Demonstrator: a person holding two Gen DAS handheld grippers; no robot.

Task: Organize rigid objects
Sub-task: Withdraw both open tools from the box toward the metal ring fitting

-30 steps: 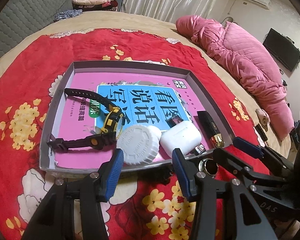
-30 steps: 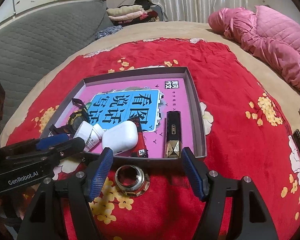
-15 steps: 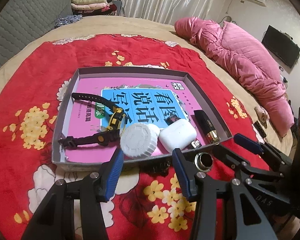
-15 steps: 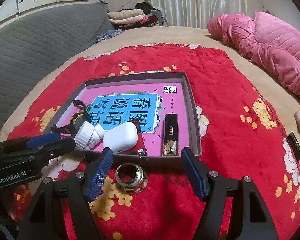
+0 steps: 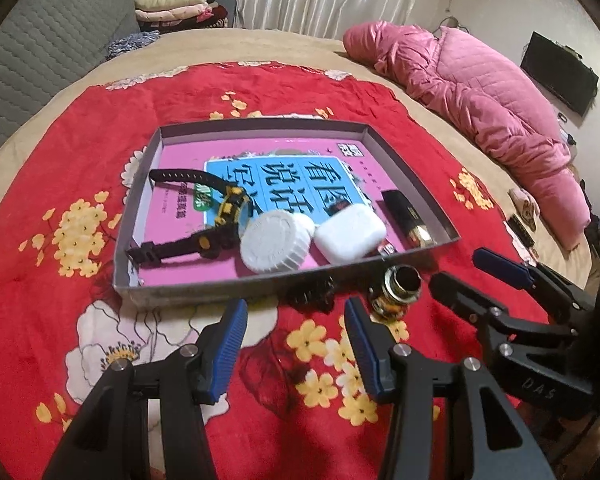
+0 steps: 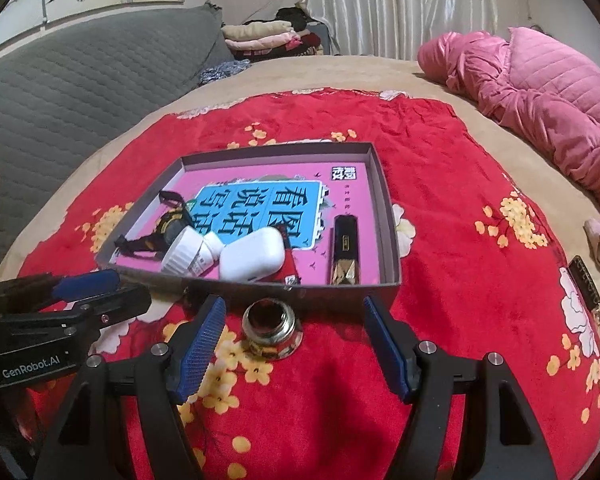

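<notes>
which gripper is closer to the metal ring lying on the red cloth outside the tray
Right. The right gripper is open with the metal ring just ahead, between its fingertips. The left gripper is open and off to the ring's left, beside it.

Grey tray (image 5: 414, 184) w/ watch (image 5: 204, 220), white bottle (image 5: 274, 246), earbud case (image 5: 350, 232), metal fitting (image 5: 398, 288) just outside, left gripper (image 5: 296, 334) empty.

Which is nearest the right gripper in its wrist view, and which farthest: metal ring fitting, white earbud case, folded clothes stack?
1. Metal ring fitting: on the red blanket, just ahead of the open right gripper.
2. White earbud case: inside the tray, near edge.
3. Folded clothes stack: far back by the curtain.
</notes>
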